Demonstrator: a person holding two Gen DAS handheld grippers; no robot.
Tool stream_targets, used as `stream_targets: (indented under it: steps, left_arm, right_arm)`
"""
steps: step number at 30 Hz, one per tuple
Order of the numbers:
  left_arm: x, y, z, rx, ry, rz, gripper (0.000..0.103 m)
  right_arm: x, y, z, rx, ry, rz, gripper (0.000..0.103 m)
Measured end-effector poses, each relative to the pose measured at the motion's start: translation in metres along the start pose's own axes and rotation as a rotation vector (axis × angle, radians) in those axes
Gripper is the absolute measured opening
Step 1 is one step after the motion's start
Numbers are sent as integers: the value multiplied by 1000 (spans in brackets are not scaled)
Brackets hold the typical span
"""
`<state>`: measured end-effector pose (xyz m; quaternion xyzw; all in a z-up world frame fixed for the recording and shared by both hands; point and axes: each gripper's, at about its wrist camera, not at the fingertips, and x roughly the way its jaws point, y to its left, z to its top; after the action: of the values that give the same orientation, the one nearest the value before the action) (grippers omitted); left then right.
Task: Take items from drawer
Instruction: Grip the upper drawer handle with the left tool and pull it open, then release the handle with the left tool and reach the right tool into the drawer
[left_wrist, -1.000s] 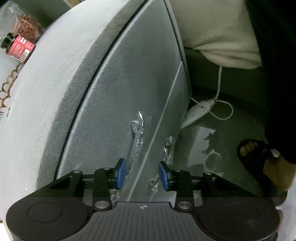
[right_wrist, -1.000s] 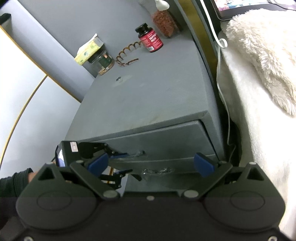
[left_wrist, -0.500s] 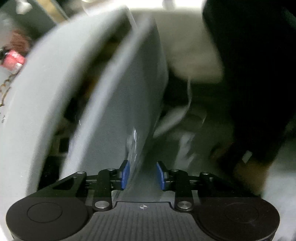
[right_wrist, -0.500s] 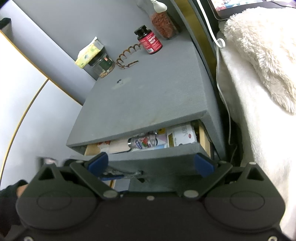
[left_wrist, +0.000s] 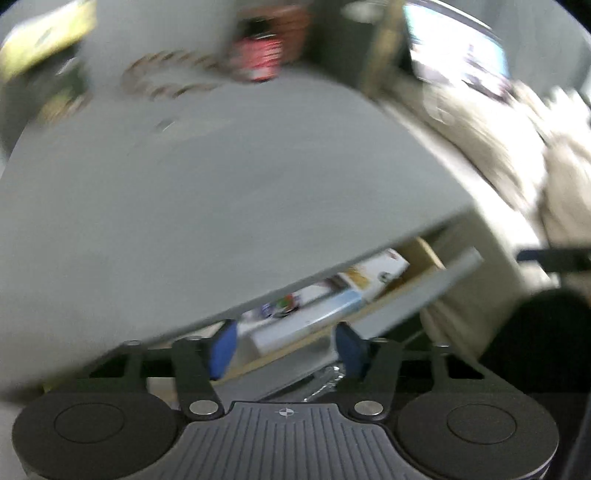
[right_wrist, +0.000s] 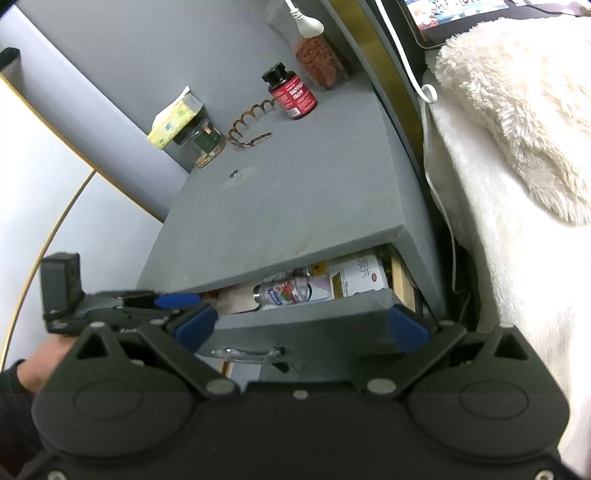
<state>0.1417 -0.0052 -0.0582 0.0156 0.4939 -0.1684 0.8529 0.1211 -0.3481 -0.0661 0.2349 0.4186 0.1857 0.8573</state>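
Note:
The grey nightstand's top drawer (right_wrist: 314, 321) stands partly pulled out. Inside lie a small clear bottle with a colourful label (right_wrist: 284, 290) and a white box (right_wrist: 358, 277). The clear drawer handle (right_wrist: 243, 352) shows on the front. My right gripper (right_wrist: 301, 325) is open and empty, hovering in front of the drawer. My left gripper (left_wrist: 286, 349) is open and empty at the drawer's left side; it also shows in the right wrist view (right_wrist: 110, 302). The left wrist view is blurred; the drawer contents (left_wrist: 332, 295) show under the top.
On the nightstand top (right_wrist: 295, 177) stand a red supplement bottle (right_wrist: 291, 92), a jar of red pieces (right_wrist: 319, 61), a brown hair claw (right_wrist: 249, 122), a glass jar (right_wrist: 201, 144) and a yellow tissue pack (right_wrist: 173, 120). A bed with a fluffy white blanket (right_wrist: 517, 129) is at right.
The drawer has gone from shut to pulled partly open. My left gripper has let go of the handle, opened wider and swung up toward the drawer opening. The right gripper barely moved.

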Motion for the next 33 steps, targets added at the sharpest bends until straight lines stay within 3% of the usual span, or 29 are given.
stream_targets:
  steps: [1, 4, 7, 20, 27, 33]
  left_arm:
    - [3, 5, -1, -30, 10, 32, 27]
    - [7, 10, -8, -9, 17, 111, 22]
    - [5, 20, -11, -105, 36, 64, 17]
    - [-22, -26, -55, -5, 83, 122, 17]
    - [-22, -40, -56, 21, 99, 129, 15]
    - [-13, -28, -49, 35, 106, 119, 14]
  right_arm:
    - [0, 1, 0, -4, 2, -3, 102]
    - [2, 3, 0, -12, 8, -11, 102]
    - [2, 3, 0, -12, 8, -15, 102]
    - [-1, 5, -2, -10, -7, -36, 102]
    - [-3, 9, -3, -31, -13, -56, 102]
    - [-6, 9, -2, -28, -29, -69, 102]
